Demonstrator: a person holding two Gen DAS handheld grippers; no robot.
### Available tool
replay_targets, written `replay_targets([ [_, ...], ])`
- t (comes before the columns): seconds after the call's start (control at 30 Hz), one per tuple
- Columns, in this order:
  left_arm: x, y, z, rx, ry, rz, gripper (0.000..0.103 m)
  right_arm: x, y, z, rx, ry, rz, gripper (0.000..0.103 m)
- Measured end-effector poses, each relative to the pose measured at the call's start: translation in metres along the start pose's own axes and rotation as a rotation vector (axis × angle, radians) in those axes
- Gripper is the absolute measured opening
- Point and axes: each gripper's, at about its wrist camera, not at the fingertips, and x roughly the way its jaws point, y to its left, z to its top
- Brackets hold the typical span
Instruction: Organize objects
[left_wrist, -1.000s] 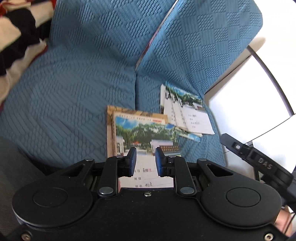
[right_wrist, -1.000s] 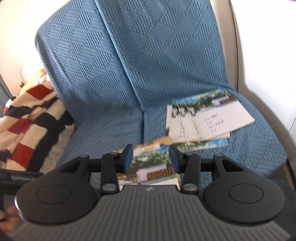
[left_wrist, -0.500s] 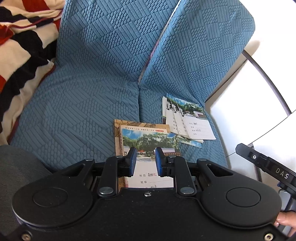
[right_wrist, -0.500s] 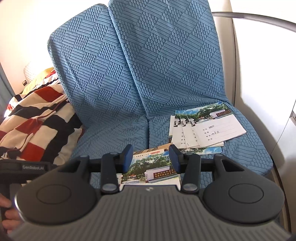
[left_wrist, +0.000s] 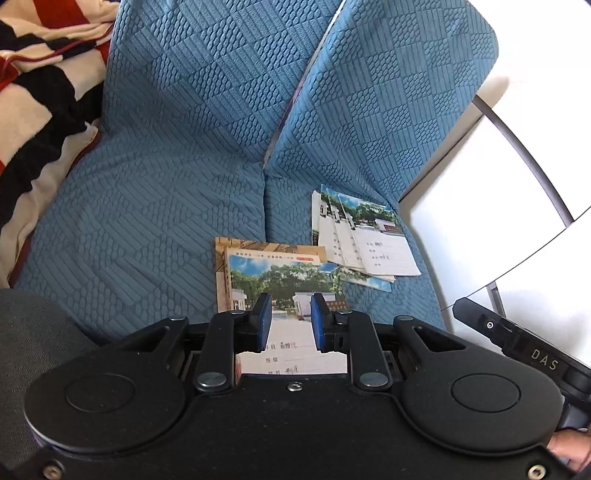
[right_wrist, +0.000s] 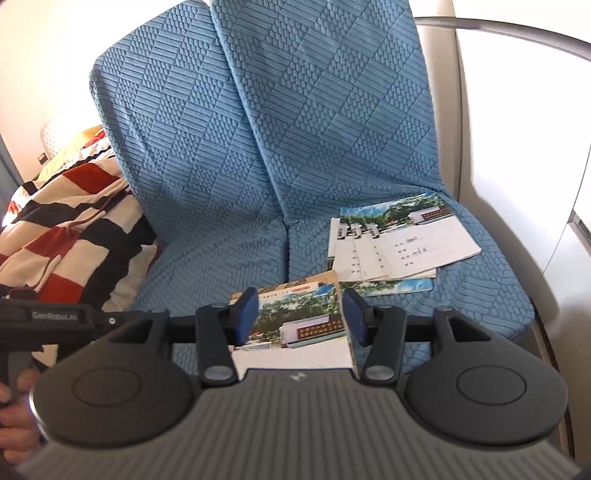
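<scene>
Two lots of notebooks with photo covers lie on the blue sofa seat (left_wrist: 155, 229). One small stack (left_wrist: 280, 273) (right_wrist: 295, 314) sits near the seat's front edge, straddling the cushion seam. A fanned pile (left_wrist: 364, 236) (right_wrist: 399, 243) rests on the right cushion. My left gripper (left_wrist: 290, 321) hovers above the front stack, its blue pads a narrow gap apart with nothing between them. My right gripper (right_wrist: 300, 319) also hangs over that stack; its jaws are opening and hold nothing.
A red, black and cream striped blanket (left_wrist: 40, 92) (right_wrist: 70, 225) is heaped on the sofa's left. A white armrest (left_wrist: 480, 210) (right_wrist: 495, 155) borders the right cushion. Grey fabric (left_wrist: 29, 354) fills the lower left of the left wrist view.
Both grippers have risen away from the seat, so the notebooks look smaller and more of the backrest shows. The right gripper's jaws have spread wider. The notebooks have not moved.
</scene>
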Motion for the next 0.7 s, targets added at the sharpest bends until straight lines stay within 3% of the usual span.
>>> replay_targets([
  [0.7, 0.019, -0.062, 0.009, 0.081, -0.028, -0.02, 0.024, -0.01, -0.044, 0.007, -0.001, -0.038, -0.063, 0.059],
])
